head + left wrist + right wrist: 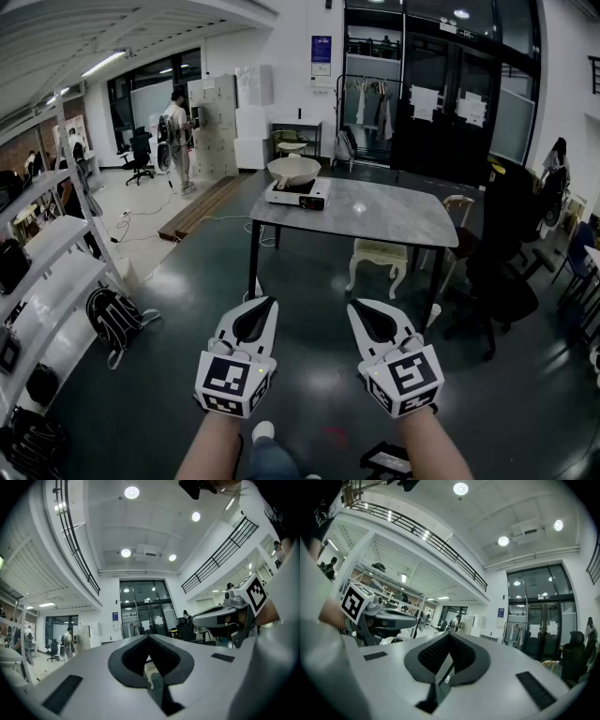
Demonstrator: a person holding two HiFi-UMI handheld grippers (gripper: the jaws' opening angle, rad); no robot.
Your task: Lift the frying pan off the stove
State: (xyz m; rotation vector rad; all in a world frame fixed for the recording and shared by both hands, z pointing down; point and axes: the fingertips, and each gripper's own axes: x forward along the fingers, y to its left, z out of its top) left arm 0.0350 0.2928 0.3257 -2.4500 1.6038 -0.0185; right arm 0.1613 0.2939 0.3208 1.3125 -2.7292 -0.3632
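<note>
A pale, bowl-shaped frying pan [293, 170] sits on a white portable stove [298, 194] at the far left corner of a grey table [384, 214]. Both grippers are held out side by side over the dark floor, well short of the table. My left gripper [265, 302] has its jaws closed together with nothing in them, and so does my right gripper [357, 306]. The left gripper view shows the shut left gripper [149, 637] tilted up toward the ceiling; the right gripper view shows the right gripper [449, 634] the same way. Neither gripper view shows the pan.
A white chair [380, 255] stands under the table. A black chair [502, 272] draped with dark clothing is at the right. White shelves [47, 272] and a backpack [114, 321] line the left. A person [178, 136] stands far back.
</note>
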